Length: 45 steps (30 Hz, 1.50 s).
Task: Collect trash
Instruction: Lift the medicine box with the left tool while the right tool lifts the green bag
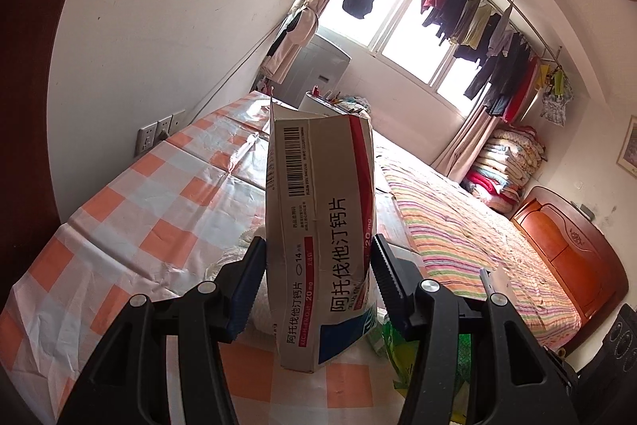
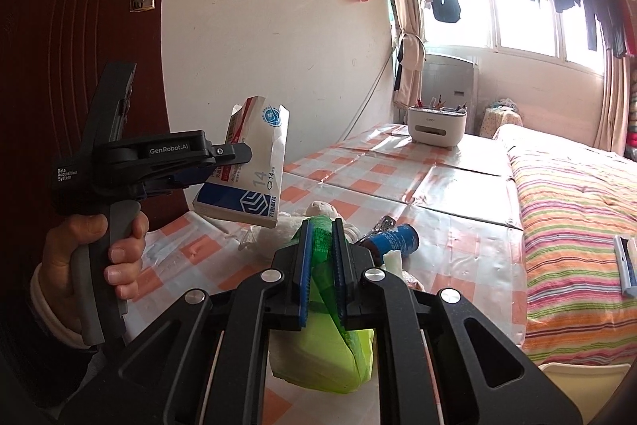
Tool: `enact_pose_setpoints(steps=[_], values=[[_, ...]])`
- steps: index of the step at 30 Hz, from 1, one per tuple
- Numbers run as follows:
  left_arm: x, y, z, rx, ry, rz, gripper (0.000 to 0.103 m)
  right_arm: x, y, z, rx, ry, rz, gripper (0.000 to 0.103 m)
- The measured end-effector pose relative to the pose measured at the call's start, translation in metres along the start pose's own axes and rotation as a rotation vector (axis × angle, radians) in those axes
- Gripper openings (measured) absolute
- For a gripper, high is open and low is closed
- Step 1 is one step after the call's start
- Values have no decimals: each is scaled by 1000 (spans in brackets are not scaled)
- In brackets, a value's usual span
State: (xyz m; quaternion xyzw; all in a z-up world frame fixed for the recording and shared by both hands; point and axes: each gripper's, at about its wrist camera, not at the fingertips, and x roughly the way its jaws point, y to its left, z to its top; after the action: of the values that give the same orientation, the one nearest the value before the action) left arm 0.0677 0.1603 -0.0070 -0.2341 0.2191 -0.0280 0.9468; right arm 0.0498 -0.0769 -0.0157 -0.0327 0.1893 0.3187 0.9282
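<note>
Right wrist: checked tablecloth (image 2: 398, 178) beside striped bed (image 2: 577, 226)

Creased cardboard box (image 1: 318, 226), thin green plastic bag (image 2: 322, 353) — glossy checked tablecloth (image 1: 139, 218)

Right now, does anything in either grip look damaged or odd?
The medicine box in the left gripper is torn open at its top and creased. The right gripper pinches a green plastic bag, bunched up.
</note>
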Motion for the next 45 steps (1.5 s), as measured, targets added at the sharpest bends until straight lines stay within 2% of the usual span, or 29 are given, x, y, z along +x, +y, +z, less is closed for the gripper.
enact_pose_setpoints(steps=[12,17,26,45], values=[[8,-34,-8,35,26,-69,53,-39,-51,9,197,-96,23,9],[11,-51,-12,52,40,-101,53,-56,-64,7,190,-130,-60,9],[15,-84,-24,96,70,-167,53,-74,-88,-3,192,-124,-171,9],[34,-160,-77,205,206,-316,53,-117,-136,-34,229,-117,-403,9]])
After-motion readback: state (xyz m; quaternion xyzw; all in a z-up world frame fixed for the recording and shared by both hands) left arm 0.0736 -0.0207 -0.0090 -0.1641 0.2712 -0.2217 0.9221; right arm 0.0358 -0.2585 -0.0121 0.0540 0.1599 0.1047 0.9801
